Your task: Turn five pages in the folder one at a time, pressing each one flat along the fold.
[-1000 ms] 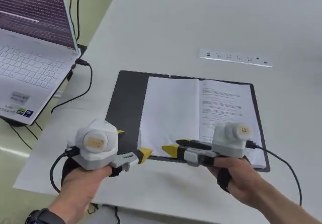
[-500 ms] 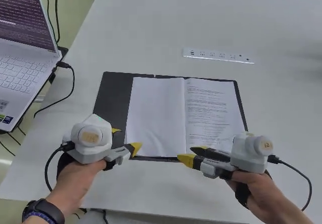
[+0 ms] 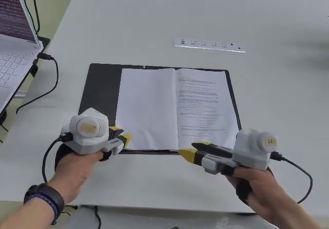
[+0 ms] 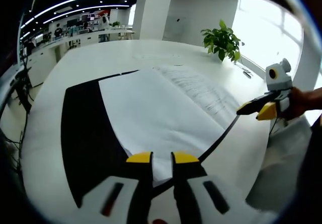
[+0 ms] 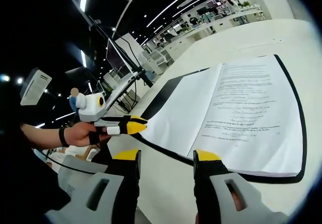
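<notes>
The black folder [image 3: 100,92] lies open on the white table, with a blank page [image 3: 146,105] on the left and a printed page [image 3: 203,103] on the right, both flat. My left gripper [image 3: 122,137] hovers at the blank page's [image 4: 151,113] lower left corner. Its jaws are nearly together in the left gripper view [image 4: 162,157] with nothing held. My right gripper [image 3: 186,154] is open just off the folder's near edge, below the fold. Between its jaws [image 5: 166,156] I see the printed page [image 5: 256,113] and the left gripper [image 5: 143,126].
A laptop [image 3: 10,38] stands at the far left, and its cable [image 3: 49,85] trails beside the folder. A power strip [image 3: 209,45] is set in the table beyond the folder. The table's near edge runs just under both hands.
The head camera has swung left to right, so the folder looks shifted. My right gripper has drawn back to the right along the folder's near edge. The left gripper stays by the page corner.
</notes>
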